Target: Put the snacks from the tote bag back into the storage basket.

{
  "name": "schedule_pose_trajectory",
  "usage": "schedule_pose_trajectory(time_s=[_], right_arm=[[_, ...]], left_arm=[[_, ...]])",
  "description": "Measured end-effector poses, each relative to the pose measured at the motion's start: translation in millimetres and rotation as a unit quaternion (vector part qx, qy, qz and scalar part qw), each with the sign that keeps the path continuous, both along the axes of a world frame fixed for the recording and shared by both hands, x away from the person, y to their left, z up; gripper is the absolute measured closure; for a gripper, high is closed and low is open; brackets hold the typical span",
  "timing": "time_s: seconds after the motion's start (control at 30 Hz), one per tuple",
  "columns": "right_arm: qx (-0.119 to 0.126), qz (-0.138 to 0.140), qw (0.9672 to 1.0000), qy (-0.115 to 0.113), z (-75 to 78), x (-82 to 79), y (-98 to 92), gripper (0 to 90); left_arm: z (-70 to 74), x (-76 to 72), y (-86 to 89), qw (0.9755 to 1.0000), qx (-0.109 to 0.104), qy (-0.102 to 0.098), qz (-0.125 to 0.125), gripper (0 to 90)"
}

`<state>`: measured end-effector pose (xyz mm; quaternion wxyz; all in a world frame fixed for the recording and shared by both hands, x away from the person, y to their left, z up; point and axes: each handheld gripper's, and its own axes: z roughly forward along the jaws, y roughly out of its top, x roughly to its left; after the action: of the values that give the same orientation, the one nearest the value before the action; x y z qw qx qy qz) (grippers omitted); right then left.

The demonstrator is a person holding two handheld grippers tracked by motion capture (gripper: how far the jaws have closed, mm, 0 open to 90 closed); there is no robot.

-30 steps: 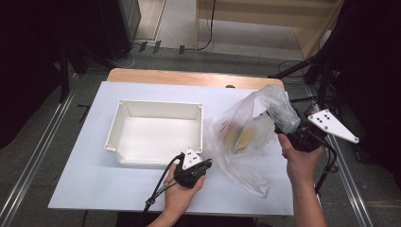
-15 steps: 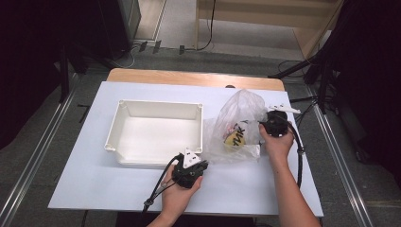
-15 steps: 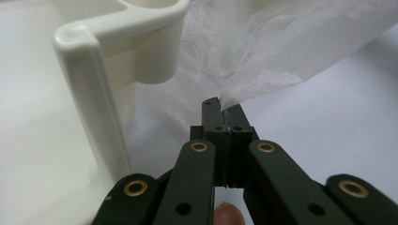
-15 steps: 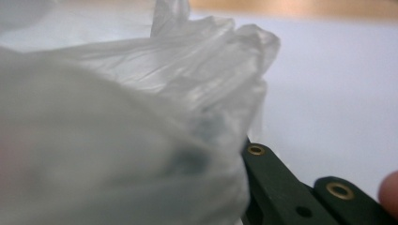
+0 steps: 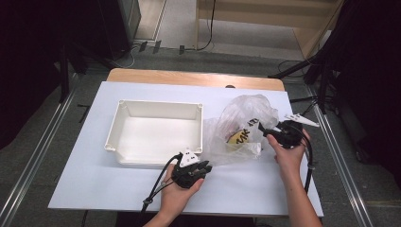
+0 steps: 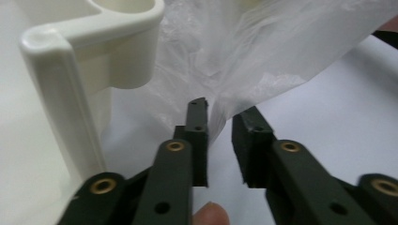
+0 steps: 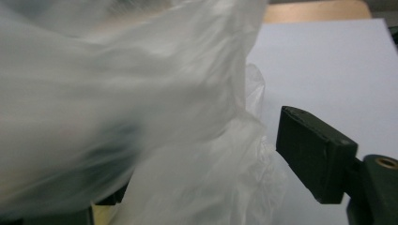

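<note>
A clear plastic bag [image 5: 239,130] with a yellow and black item inside lies slumped on the white table, right of the white tray [image 5: 158,109]. My left gripper [image 5: 207,167] rests at the bag's near-left corner. Its jaws have just been opening and stand a little apart, with a fold of bag film [image 6: 220,101] hanging loose in the gap. My right gripper [image 5: 263,129] is at the bag's right side. Its jaws have just been opening too, and stand wide. Bag film [image 7: 155,117] bulges between them and hides one; the other pad [image 7: 313,154] stands clear of it.
The tray [image 6: 70,89] is empty, and its near-right corner stands just left of my left gripper. A wooden strip [image 5: 194,78] runs along the table's far edge. Metal rails flank the table on both sides. Cables trail from both grippers toward the near edge.
My right hand has come down and in toward the table with the bag. The bag, stretched up before, now lies slumped on the table. My left hand has stayed put.
</note>
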<state>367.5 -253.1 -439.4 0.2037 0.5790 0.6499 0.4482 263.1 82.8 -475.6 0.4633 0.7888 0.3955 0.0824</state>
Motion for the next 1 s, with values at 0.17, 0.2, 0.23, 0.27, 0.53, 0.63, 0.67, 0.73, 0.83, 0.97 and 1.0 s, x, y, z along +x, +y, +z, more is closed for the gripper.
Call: schedule_pose_trajectory(time_s=[0.17, 0.2, 0.23, 0.27, 0.53, 0.63, 0.67, 0.73, 0.83, 0.97, 1.0], right_arm=[[0.017, -0.014, 0.9963, -0.083, 26.6, -52.7, -6.1, 23.6], [0.010, -0.020, 0.9952, -0.095, 30.7, -61.6, -5.0, 24.0], [-0.001, -0.023, 0.9942, -0.105, 35.6, -68.8, -3.4, 23.8], [-0.007, -0.027, 0.9926, -0.119, 40.6, -76.5, -1.7, 25.0], [0.053, 0.130, 0.9764, -0.164, 61.4, -111.9, 41.2, 50.4], [0.019, 0.161, 0.9781, -0.130, 42.6, -109.1, 71.9, 55.0], [0.007, 0.160, 0.9807, -0.112, 31.1, -105.4, 80.1, 56.8], [0.013, 0.173, 0.9834, -0.053, 6.8, -93.9, 90.5, 61.0], [0.009, 0.180, 0.9835, -0.001, -15.3, -82.8, 99.4, 66.4], [-0.012, 0.178, 0.9837, 0.020, -25.0, -77.6, 106.7, 79.2], [-0.012, 0.178, 0.9837, 0.020, -25.0, -77.6, 106.7, 79.2]], left_arm=[[1.3, -4.6, 2.0, 0.9998, -0.007, -0.007, -0.019, 62.9], [1.8, -5.8, 1.7, 0.9997, -0.004, -0.009, -0.021, 61.4], [2.2, -7.6, 1.2, 0.9997, -0.002, -0.012, -0.023, 59.7], [3.0, -9.2, 1.2, 0.9995, 0.000, -0.017, -0.025, 59.5], [20.3, -18.4, 11.2, 0.9984, -0.016, -0.051, -0.014, 56.4], [28.2, -19.7, 17.2, 0.9978, -0.027, -0.061, -0.004, 53.1], [30.5, -20.3, 18.4, 0.9974, -0.030, -0.065, -0.002, 52.6], [35.3, -21.7, 20.0, 0.9965, -0.042, -0.072, -0.005, 51.8], [43.3, -25.5, 18.2, 0.9944, -0.059, -0.088, -0.003, 46.3], [54.3, -26.9, 13.7, 0.9916, -0.075, -0.105, -0.005, 38.0], [60.1, -26.0, 11.4, 0.9903, -0.083, -0.111, -0.006, 38.0]])
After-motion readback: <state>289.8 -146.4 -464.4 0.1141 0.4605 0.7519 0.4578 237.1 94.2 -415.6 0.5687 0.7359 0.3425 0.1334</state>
